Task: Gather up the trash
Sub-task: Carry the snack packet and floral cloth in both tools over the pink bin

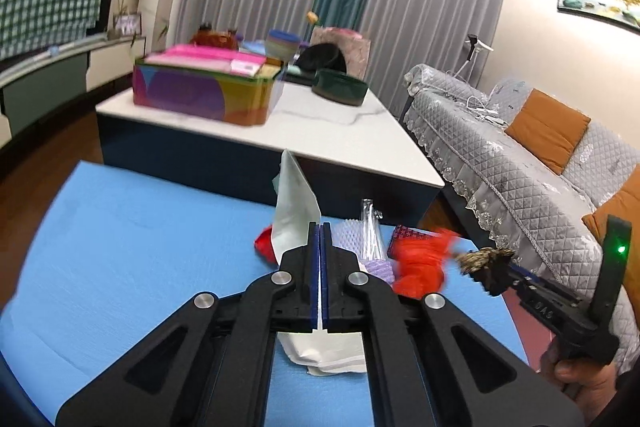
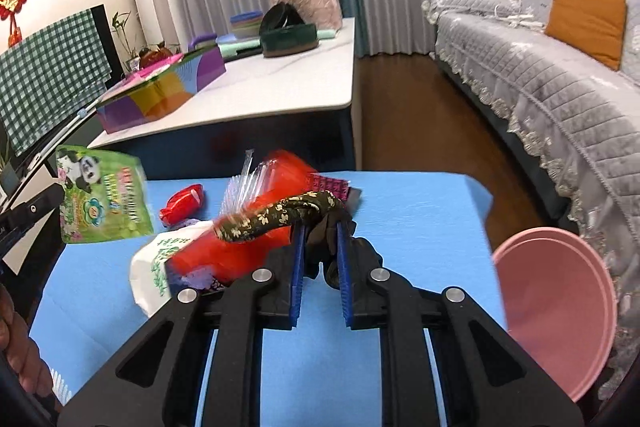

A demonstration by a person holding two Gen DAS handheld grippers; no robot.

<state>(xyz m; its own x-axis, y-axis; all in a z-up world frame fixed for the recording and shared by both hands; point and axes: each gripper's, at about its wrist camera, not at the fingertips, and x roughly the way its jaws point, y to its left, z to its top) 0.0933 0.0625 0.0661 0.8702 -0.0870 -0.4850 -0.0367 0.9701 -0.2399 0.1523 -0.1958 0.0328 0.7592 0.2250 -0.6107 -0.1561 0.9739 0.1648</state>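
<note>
My left gripper [image 1: 320, 227] is shut on a flat snack pouch [image 1: 294, 205], held above the blue mat [image 1: 140, 247]; in the right wrist view the pouch [image 2: 102, 195] shows its green panda print. My right gripper [image 2: 320, 227] is shut on a dark floral cloth scrap [image 2: 280, 213], which also shows in the left wrist view [image 1: 486, 263]. Under it lie a red bag [image 2: 256, 231], a red wrapper [image 2: 184, 205], a clear plastic wrapper [image 2: 244, 183], a white printed tissue pack [image 2: 154, 267] and purple foam netting [image 1: 378, 263].
A pink plastic basin [image 2: 560, 311] stands at the mat's right edge. A white-topped table [image 1: 340, 127] behind holds a colourful box [image 1: 200, 91] and a dark green bowl [image 1: 340, 89]. A grey sofa [image 2: 540, 75] with orange cushions runs along the right.
</note>
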